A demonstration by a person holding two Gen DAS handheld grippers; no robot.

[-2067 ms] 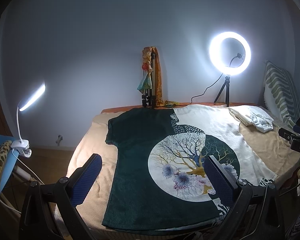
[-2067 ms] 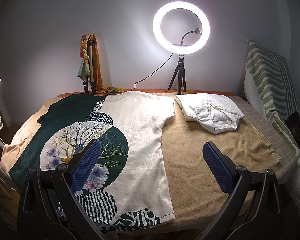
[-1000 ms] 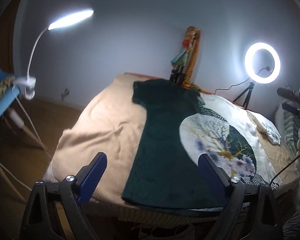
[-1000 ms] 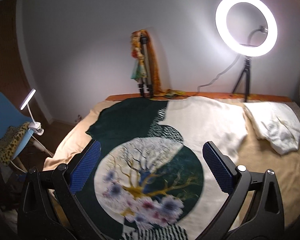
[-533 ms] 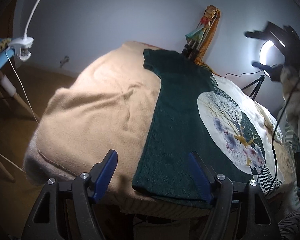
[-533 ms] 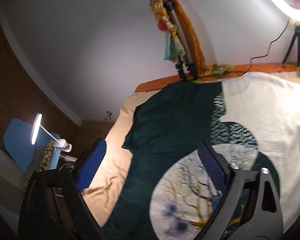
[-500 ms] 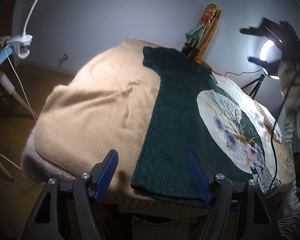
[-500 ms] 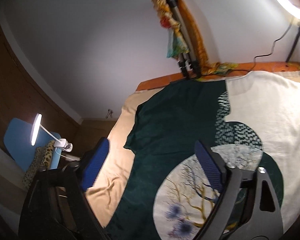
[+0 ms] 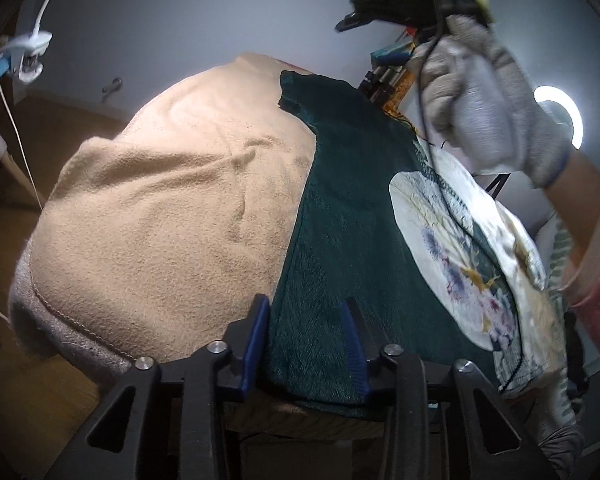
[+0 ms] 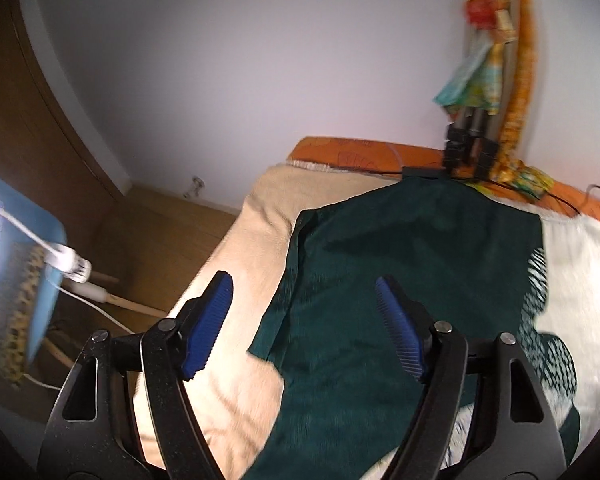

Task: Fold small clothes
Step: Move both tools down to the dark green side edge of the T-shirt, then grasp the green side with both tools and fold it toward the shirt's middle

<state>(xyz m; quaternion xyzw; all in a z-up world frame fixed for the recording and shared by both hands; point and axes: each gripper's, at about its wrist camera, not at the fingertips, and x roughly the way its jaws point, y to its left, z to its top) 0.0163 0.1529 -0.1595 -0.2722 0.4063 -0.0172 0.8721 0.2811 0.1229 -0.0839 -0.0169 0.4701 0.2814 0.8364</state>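
Low, left tool [image 9: 306,344] straddles shirt [image 9: 360,240] hem (right tool [image 10: 306,328] hovers open).

— What can't you make out ahead of the fingers?
— The dark-green-and-cream printed T-shirt [image 10: 400,280] is cut off right; the gloved hand [image 9: 488,108] half hides the glowing ring light [image 9: 560,116].

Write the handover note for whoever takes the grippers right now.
Left gripper: open, its fingers straddling the near corner of the T-shirt hem, dark green side.
Right gripper: open, above the green sleeve, holding nothing.
The T-shirt lies flat on the beige blanket.
Done: no fold visible.
Left: grip hem and sleeve, then fold.
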